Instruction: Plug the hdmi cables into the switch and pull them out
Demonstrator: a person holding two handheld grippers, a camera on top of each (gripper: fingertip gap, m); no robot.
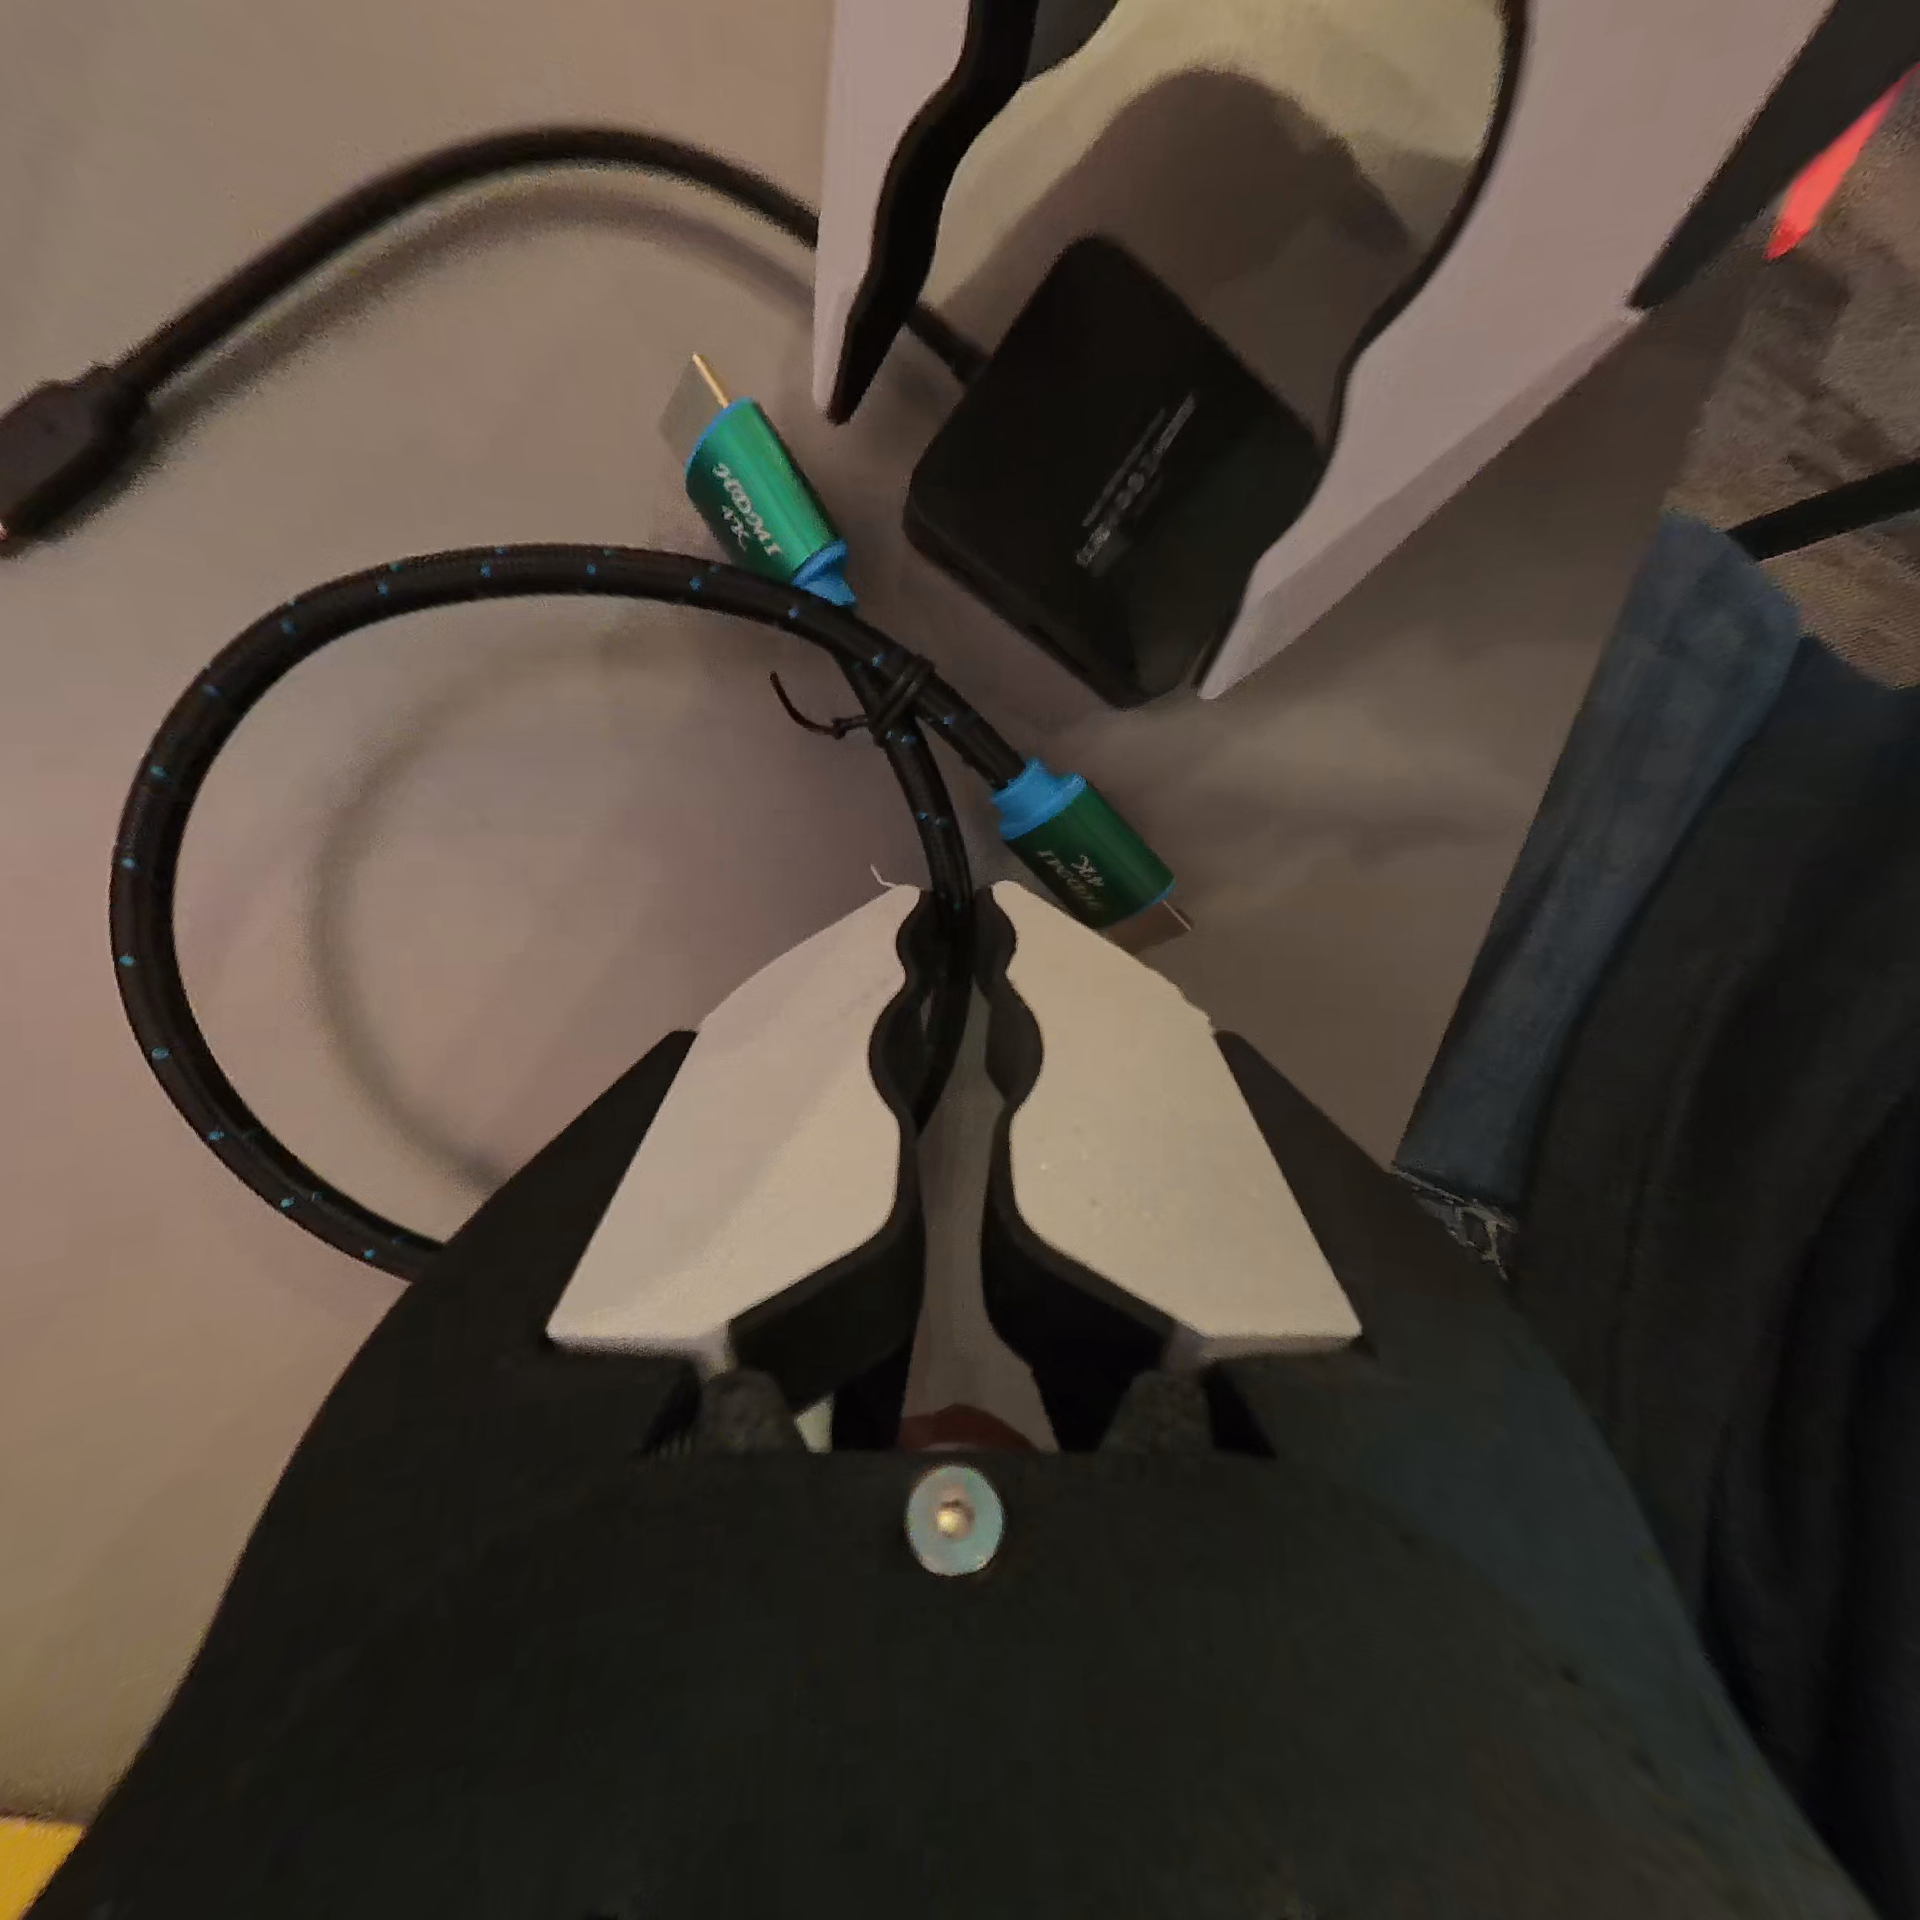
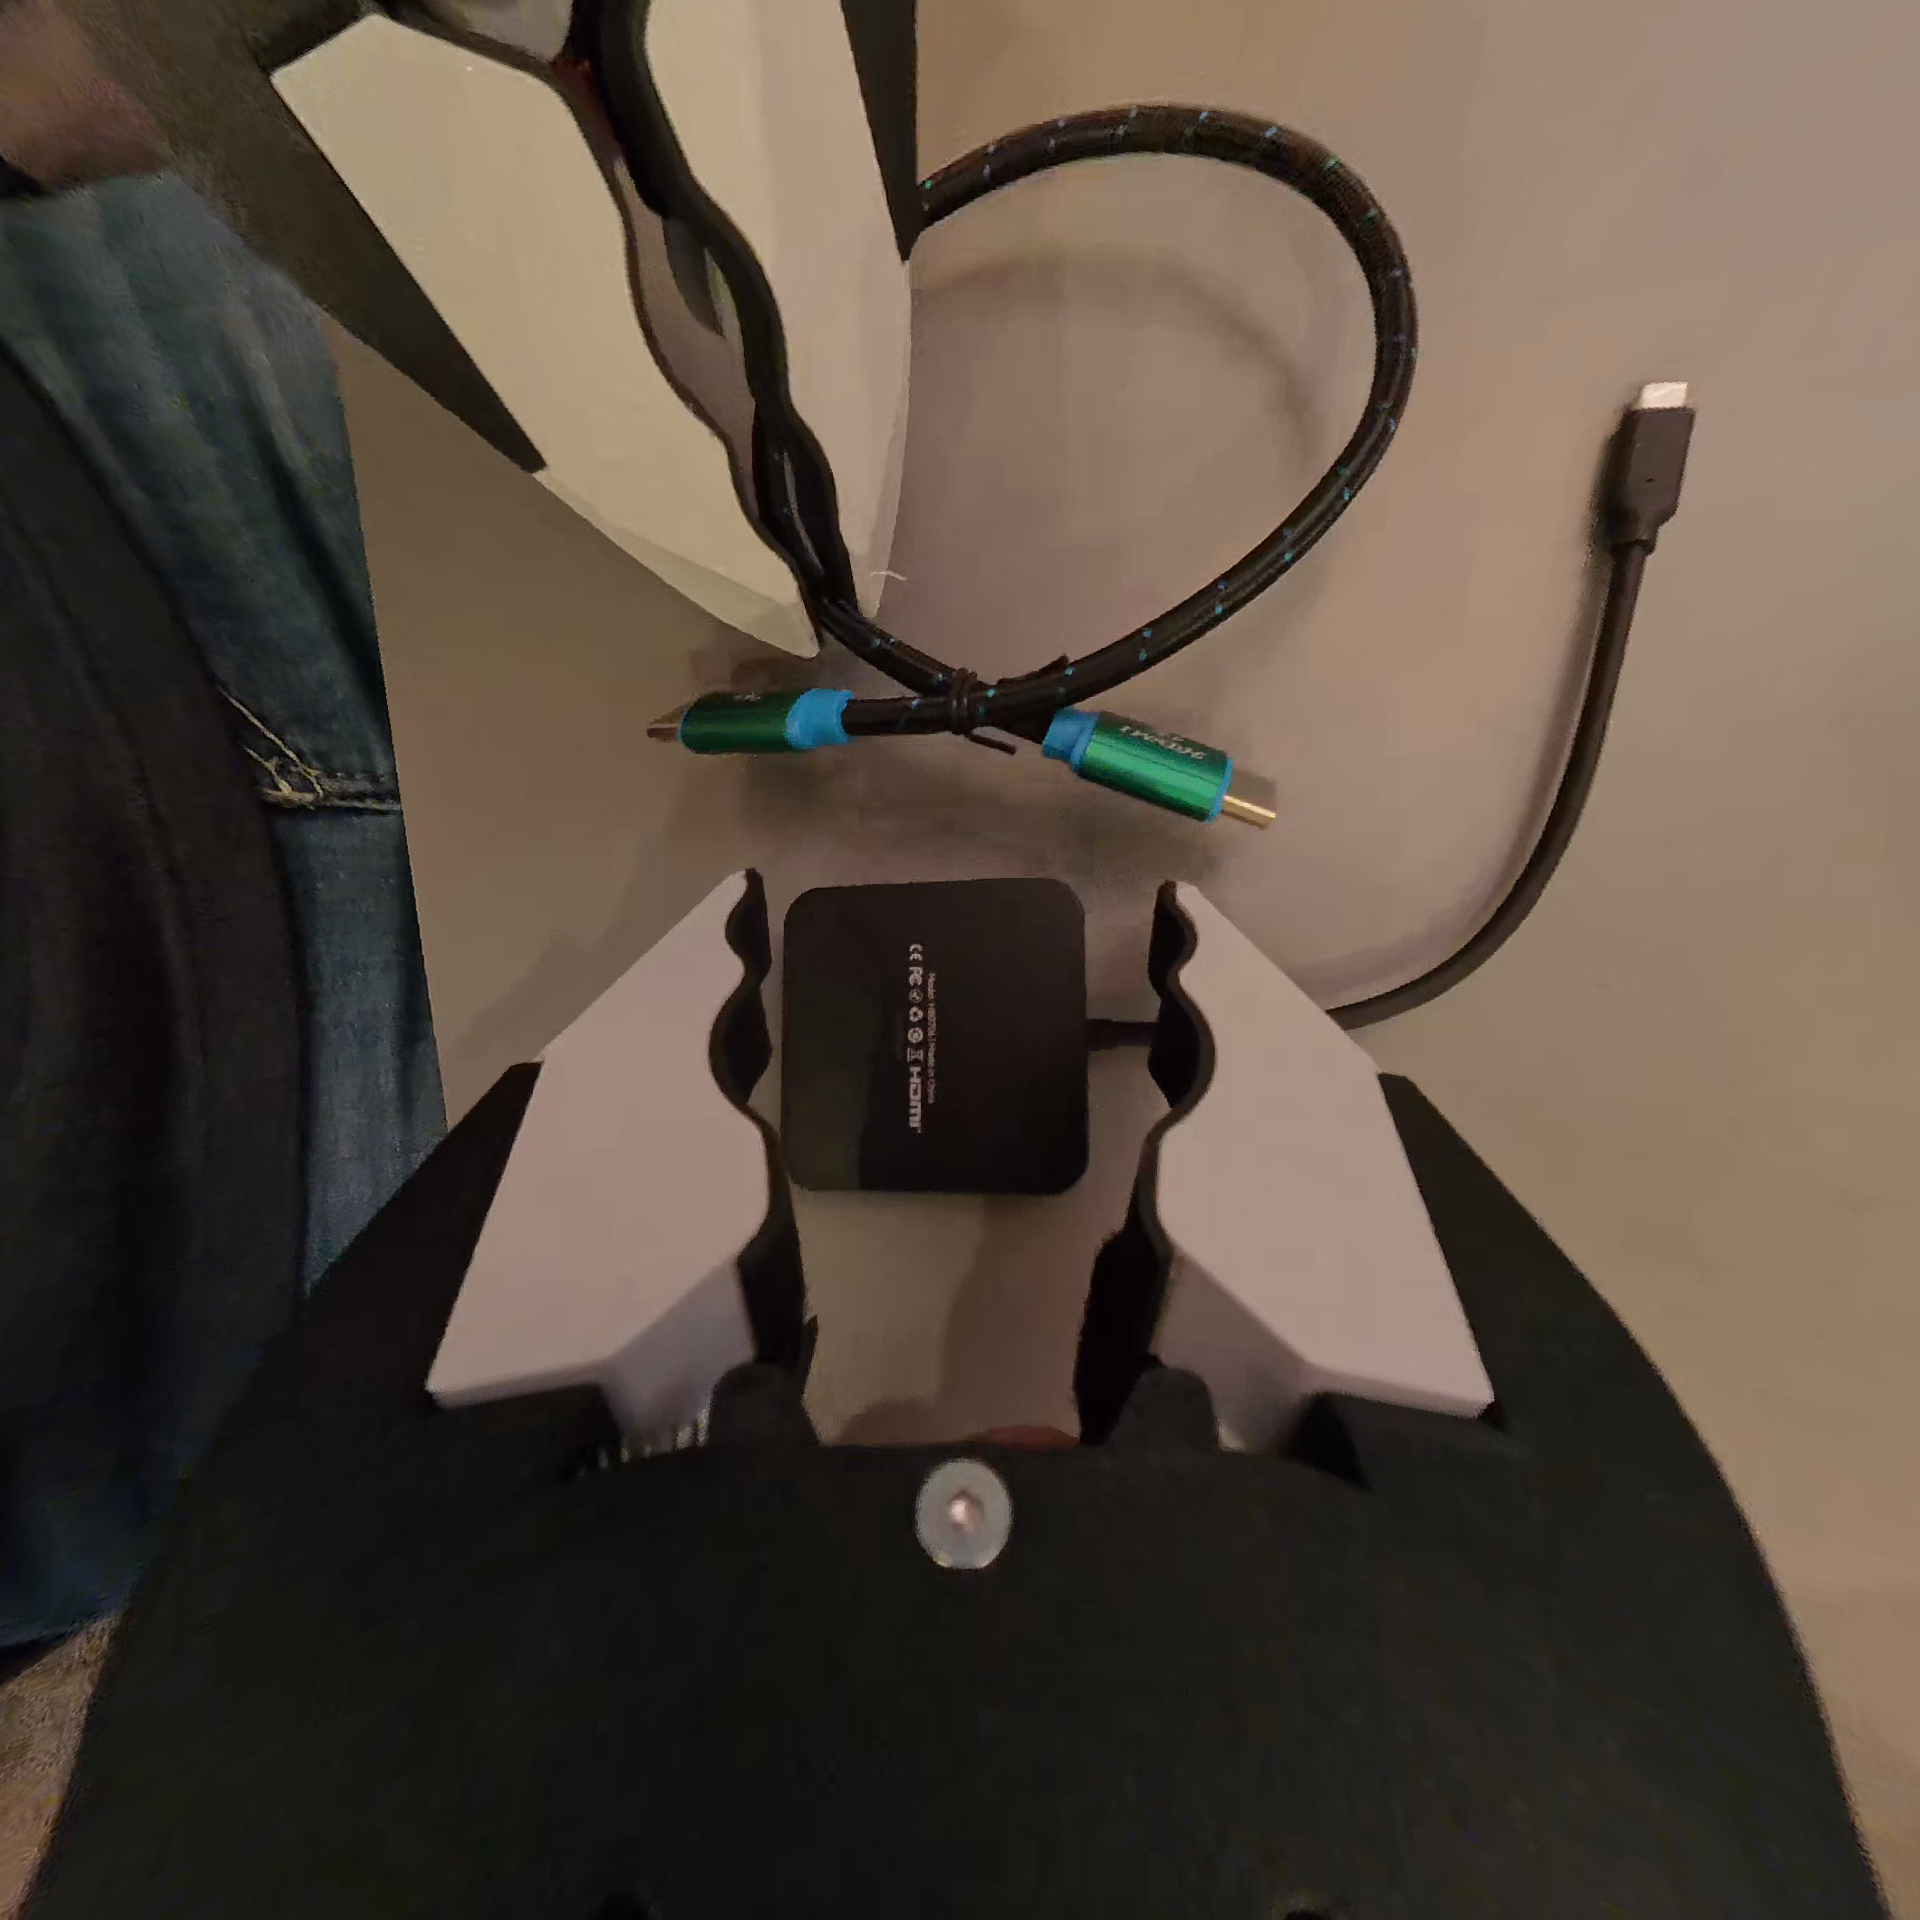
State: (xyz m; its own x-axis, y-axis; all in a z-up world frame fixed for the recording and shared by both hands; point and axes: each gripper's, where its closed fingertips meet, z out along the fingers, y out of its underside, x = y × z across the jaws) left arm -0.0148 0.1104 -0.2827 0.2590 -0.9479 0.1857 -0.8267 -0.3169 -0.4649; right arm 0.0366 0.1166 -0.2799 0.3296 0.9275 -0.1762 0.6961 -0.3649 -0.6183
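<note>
A short braided black HDMI cable (image 1: 156, 831) with two green plugs (image 1: 764, 488) (image 1: 1091, 862) loops on the pale table, its ends tied where they cross. My left gripper (image 1: 945, 914) is shut on the cable just behind the near plug; it also shows in the right wrist view (image 2: 836, 634). The black square switch (image 2: 935, 1039) lies flat between the fingers of my right gripper (image 2: 956, 888), which is open and straddles it with a small gap on each side. The left wrist view shows the switch (image 1: 1101, 468) inside the right gripper (image 1: 1029, 545). Both plugs (image 2: 748, 722) (image 2: 1143, 769) are free of the switch.
The switch's own smooth black lead curves away to a loose plug (image 2: 1652, 457) on the table, also in the left wrist view (image 1: 62, 447). A person's jeans-clad leg (image 2: 208, 520) is beside the table edge. The table surface (image 2: 1714, 1143) is pale and plain. One gripper's finger ends stand about 6 cm off the other's.
</note>
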